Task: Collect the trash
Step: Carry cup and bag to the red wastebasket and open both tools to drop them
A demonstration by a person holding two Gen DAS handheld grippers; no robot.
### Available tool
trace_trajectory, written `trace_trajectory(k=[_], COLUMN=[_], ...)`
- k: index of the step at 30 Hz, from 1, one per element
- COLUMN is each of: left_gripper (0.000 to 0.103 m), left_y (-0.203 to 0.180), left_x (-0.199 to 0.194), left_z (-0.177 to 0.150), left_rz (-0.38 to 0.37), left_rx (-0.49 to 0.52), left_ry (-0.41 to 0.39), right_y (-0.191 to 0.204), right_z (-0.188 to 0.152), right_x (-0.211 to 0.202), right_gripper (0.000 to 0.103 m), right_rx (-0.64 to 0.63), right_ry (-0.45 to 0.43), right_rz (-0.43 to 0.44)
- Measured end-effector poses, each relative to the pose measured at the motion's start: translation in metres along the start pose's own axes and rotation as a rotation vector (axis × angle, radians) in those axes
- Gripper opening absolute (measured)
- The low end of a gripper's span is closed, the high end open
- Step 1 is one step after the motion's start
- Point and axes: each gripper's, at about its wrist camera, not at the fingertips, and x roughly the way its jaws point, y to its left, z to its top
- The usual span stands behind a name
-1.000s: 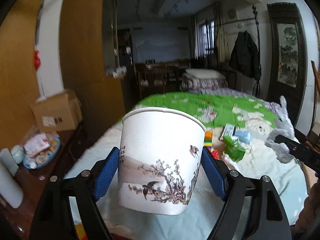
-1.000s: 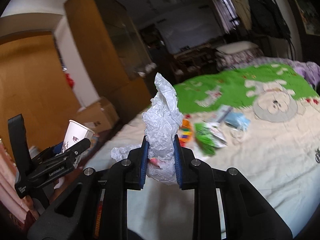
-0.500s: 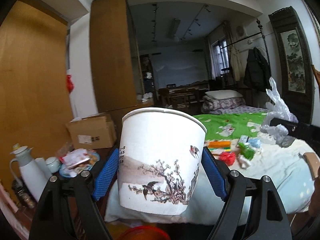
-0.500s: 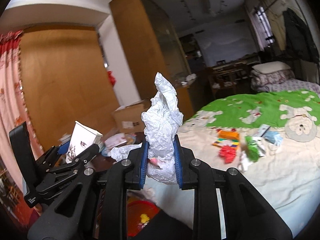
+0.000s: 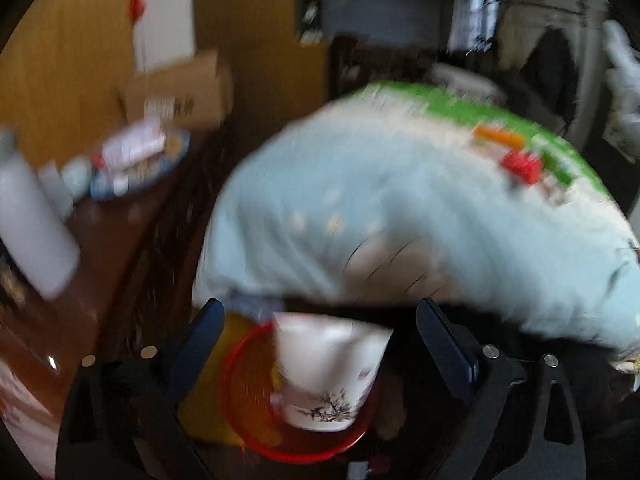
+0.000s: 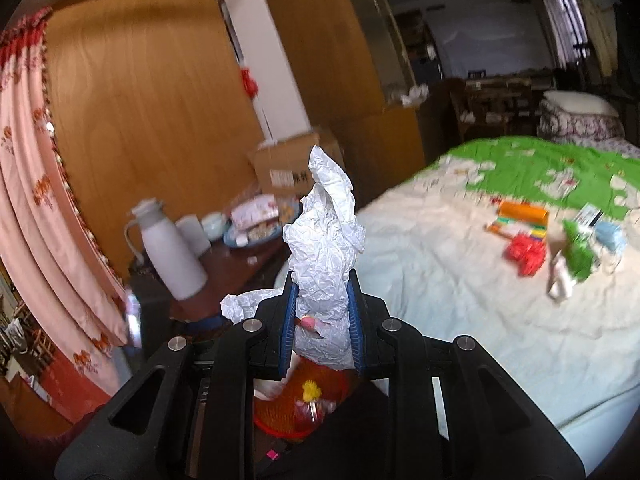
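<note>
red bin on the floor by the bed: holds a yellow scrap and the paper cup, tilted, apart from both pads. left gripper: jaws have just been opening, now wide, cup below and between them, untouched. right gripper: clamped narrow on crumpled white paper, above the bin.

Wood-panelled wall at left, pink curtain beside it; bed with green-and-cream cover; window far right, daylight.
</note>
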Motion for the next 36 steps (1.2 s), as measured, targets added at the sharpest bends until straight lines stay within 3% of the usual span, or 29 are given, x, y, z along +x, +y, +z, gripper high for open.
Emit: trace_trajectory(k=[4, 11, 16, 20, 21, 28, 36], left_gripper=[0.096, 0.097, 0.097, 0.097, 0.097, 0.097, 0.097], left_y=[0.038, 0.095, 0.121, 0.137, 0.139, 0.15, 0.137], left_x=[0.03, 0.034, 0.042, 0.056, 0.058, 0.072, 0.048], left_z=[-0.013, -0.024, -0.037, -0.048, -0.051, -0.061, -0.041], left_rz=[-0.028, 0.076, 0.091, 0.1, 0.1, 0.098, 0.1], left_rx=[-0.139, -0.271, -0.366, -0.412, -0.42, -0.455, -0.408], left_ry=[0.078, 0.056, 0.085, 0.12, 0.127, 0.165, 0.097], right_y=[0.003, 0.026, 0.045, 0.056, 0.057, 0.062, 0.056], right_z=[-0.005, -0.027, -0.047, -0.063, -0.065, -0.074, -0.062], right_x=[0.03, 0.1, 0.156, 0.193, 0.198, 0.219, 0.192], right_gripper=[0.026, 0.026, 0.026, 0.044, 0.049, 0.049, 0.05], right_rx=[-0.005, -0.043, -0.07, -0.081, -0.079, -0.082, -0.078], right_ry=[0.068, 0.25, 0.397, 0.505, 0.518, 0.558, 0.497], right_rz=[-0.002, 0.046, 0.093, 0.115, 0.119, 0.112, 0.109])
